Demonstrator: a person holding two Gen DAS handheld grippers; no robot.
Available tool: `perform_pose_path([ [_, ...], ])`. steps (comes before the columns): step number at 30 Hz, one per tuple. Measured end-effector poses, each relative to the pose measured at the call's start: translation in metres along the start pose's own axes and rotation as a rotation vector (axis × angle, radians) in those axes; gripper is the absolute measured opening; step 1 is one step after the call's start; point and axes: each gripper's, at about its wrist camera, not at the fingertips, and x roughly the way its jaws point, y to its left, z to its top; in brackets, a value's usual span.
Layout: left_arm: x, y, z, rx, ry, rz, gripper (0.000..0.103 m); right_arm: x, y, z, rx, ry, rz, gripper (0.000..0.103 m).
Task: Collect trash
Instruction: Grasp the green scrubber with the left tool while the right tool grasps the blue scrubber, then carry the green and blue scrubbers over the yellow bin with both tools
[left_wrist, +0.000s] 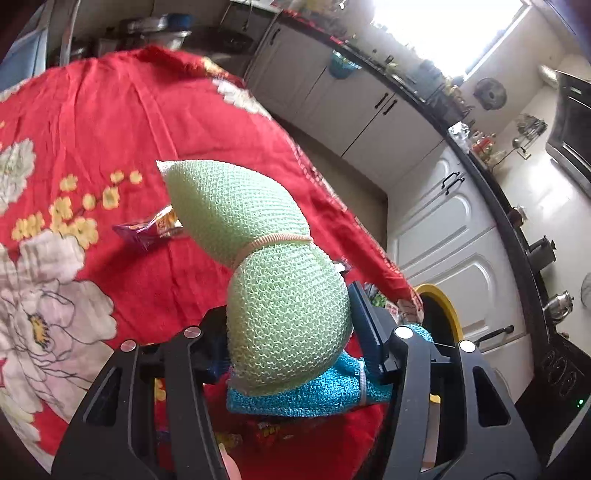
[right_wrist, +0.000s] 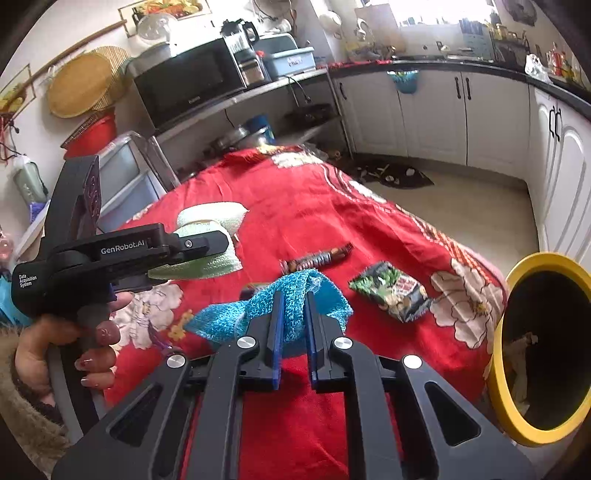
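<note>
My left gripper (left_wrist: 291, 325) is shut on a pale green mesh sleeve (left_wrist: 258, 236), held above the red floral tablecloth (left_wrist: 110, 122). It also shows in the right wrist view (right_wrist: 207, 254) at the left. My right gripper (right_wrist: 293, 325) is shut on a blue mesh sleeve (right_wrist: 291, 295), also visible under the green one (left_wrist: 317, 391). A yellow-rimmed bin (right_wrist: 543, 347) stands off the table's right edge. A dark green snack wrapper (right_wrist: 391, 290) and a striped candy wrapper (right_wrist: 317, 258) lie on the cloth. A purple wrapper (left_wrist: 151, 227) lies beyond the green sleeve.
White cabinets (right_wrist: 436, 114) and a black counter run along the far and right walls. A shelf with a microwave (right_wrist: 188, 81) stands behind the table. A dark mat (right_wrist: 391, 175) lies on the floor.
</note>
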Motion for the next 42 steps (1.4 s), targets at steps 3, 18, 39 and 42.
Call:
perform_pose_path([
  [3,-0.009,-0.005,0.0,0.023,-0.023,-0.006,0.047,-0.007,0.004,0.004,-0.004,-0.02,0.008,0.01],
  [18,-0.032,-0.039,0.001,0.118,-0.089,-0.038,0.046,-0.046,0.001,0.015,-0.021,-0.119,-0.053,0.01],
  [39,-0.03,-0.1,-0.004,0.241,-0.106,-0.125,0.043,-0.1,-0.036,0.009,0.054,-0.219,-0.158,0.01],
  [42,-0.027,-0.109,-0.005,0.255,-0.102,-0.136,0.043,-0.108,-0.041,0.009,0.061,-0.234,-0.177,0.01],
])
